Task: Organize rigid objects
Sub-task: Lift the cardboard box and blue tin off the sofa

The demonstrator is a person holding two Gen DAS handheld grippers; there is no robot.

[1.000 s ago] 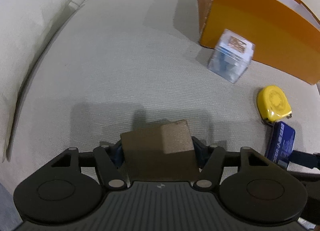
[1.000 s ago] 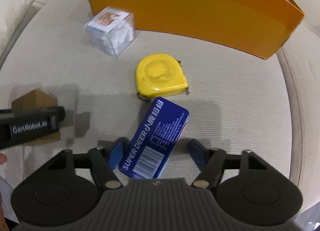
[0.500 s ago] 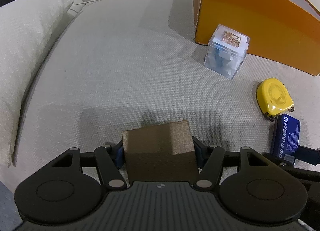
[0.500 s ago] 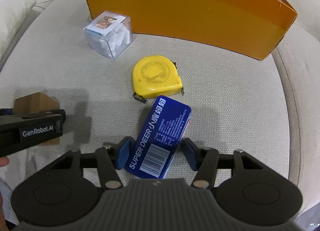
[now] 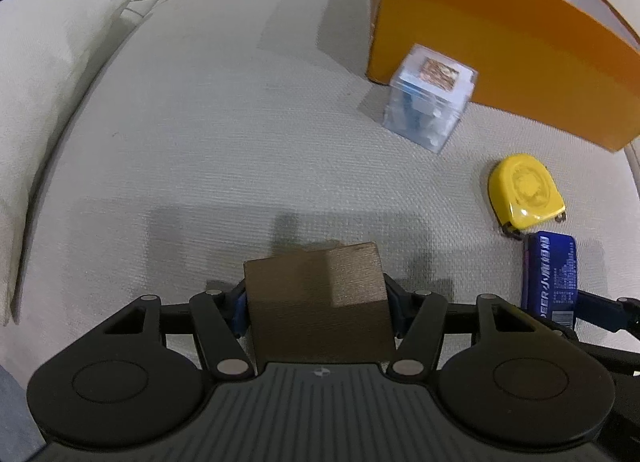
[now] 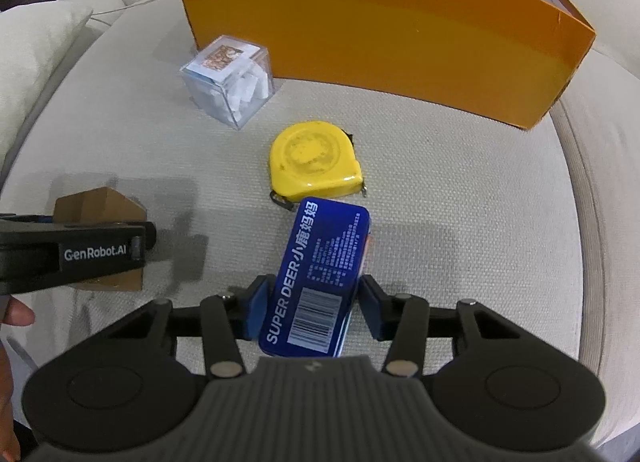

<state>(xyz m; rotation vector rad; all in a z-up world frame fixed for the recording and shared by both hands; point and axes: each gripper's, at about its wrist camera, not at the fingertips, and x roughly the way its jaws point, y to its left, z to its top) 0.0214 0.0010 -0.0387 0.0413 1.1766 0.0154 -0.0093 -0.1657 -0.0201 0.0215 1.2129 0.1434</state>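
- Beige woven sofa cushion (image 6: 460,197) served as the work surface, with the large orange cardboard box (image 6: 380,41) standing at its far side as the landmark.
- Nearest the cameras, well short of the orange box, the left gripper (image 5: 316,302) had its blue pads pressed against both sides of a brown wooden cube (image 5: 316,298), about half open around it; the cube sat on the cushion.
- Right of that cube, the right gripper (image 6: 310,302) straddled a flat blue rectangular tin (image 6: 320,274) printed "SUPER DEER"; its jaws had just been closing, the left pad against the tin's edge, the right pad at or just off the other edge, so a firm hold could not be told.
- Just beyond the tin, toward the orange box, lay a yellow plastic tape measure (image 6: 314,165), touching or almost touching the tin's far end.
- Farther on, just in front of the orange box's left end, stood a clear plastic cube box (image 6: 228,81) with a picture label on top and pale contents inside.
- Left of the orange box, a beige pillow (image 5: 44,73) rested at the cushion's edge.
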